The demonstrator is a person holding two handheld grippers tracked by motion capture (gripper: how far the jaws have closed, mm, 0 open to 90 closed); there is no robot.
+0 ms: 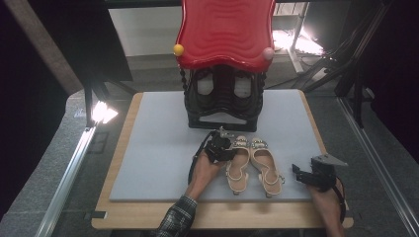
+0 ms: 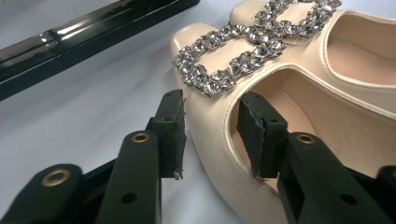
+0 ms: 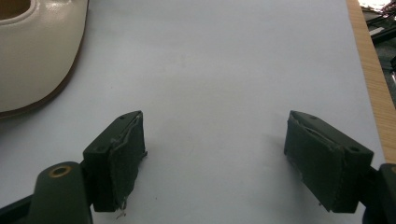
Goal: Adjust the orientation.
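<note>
The left shoe (image 1: 237, 165) of the cream pair lay on the grey mat (image 1: 158, 148), toe toward the red-roofed rack (image 1: 225, 64), just beside its mate (image 1: 266, 165) near the front edge. And there was the left gripper (image 2: 210, 128) straddling that shoe's side wall just below the crystal buckle (image 2: 229, 60): one jaw outside the upper, one inside the opening. The inner pad (image 2: 254, 133) sat against the lining; the outer pad (image 2: 173, 130) looked a sliver off the leather, so not a firm pinch, I judged — a bite lined up on the stiff rim, likely for lifting it. The left hand (image 1: 202, 173) came in low from the front, forearm angled toward the rack. The right gripper (image 3: 215, 154) rested near the mat's right corner, jaws wide apart and empty, well clear of the pair.
</note>
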